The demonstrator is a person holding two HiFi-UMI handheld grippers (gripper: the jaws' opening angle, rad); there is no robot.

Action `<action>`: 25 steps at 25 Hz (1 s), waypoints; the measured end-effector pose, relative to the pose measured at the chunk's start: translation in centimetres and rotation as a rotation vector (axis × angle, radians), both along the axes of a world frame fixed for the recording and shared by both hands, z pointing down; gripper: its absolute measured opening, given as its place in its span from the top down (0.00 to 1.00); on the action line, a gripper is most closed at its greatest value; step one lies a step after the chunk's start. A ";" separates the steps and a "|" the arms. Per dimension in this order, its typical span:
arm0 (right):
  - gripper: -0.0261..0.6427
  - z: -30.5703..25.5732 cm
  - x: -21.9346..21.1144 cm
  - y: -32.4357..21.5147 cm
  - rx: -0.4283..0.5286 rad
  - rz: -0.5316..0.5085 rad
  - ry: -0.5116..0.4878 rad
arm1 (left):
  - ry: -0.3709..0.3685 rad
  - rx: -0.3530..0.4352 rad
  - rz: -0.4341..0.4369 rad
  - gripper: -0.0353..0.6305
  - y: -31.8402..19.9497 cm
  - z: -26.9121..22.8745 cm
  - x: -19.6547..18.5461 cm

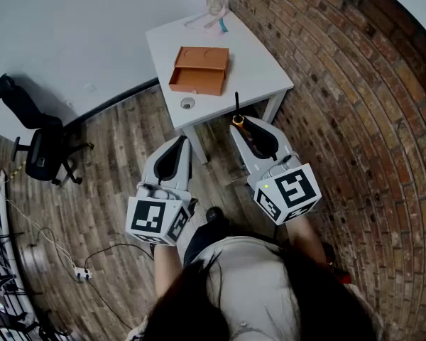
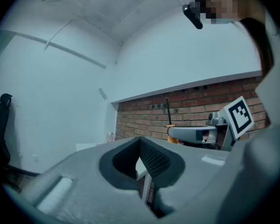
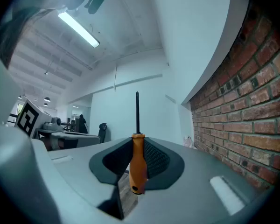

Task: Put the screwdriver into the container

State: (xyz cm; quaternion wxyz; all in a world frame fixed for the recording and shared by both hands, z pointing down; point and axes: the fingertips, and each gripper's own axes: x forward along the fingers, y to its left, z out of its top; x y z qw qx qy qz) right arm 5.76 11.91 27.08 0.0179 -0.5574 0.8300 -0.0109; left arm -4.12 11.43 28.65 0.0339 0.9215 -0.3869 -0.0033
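Observation:
An orange-handled screwdriver (image 3: 138,164) with a black shaft stands upright between the jaws of my right gripper (image 3: 136,160), which is shut on its handle. In the head view the right gripper (image 1: 240,124) hangs just off the near edge of the white table (image 1: 259,62), with the screwdriver (image 1: 237,112) pointing up. The container (image 1: 200,69), an open orange-brown box, lies on the middle of that table, apart from both grippers. My left gripper (image 1: 180,145) hovers over the floor in front of the table, shut and empty; the left gripper view shows its pads (image 2: 151,160) closed together.
A small round grey object (image 1: 188,104) sits at the table's near edge. Small items and a cord (image 1: 214,13) lie at the far corner. A brick wall (image 1: 355,105) runs along the right. A black office chair (image 1: 39,148) stands left, cables (image 1: 78,268) on the wooden floor.

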 end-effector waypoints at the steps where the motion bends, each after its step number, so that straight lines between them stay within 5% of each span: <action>1: 0.84 -0.1 -0.2 -0.3 0.000 0.001 -0.004 | 0.002 0.000 0.002 0.94 -0.3 0.0 -0.2; 25: 0.84 -0.7 -5.6 -5.6 -0.017 0.092 0.025 | 0.018 -0.020 0.080 0.94 -5.2 0.4 -5.9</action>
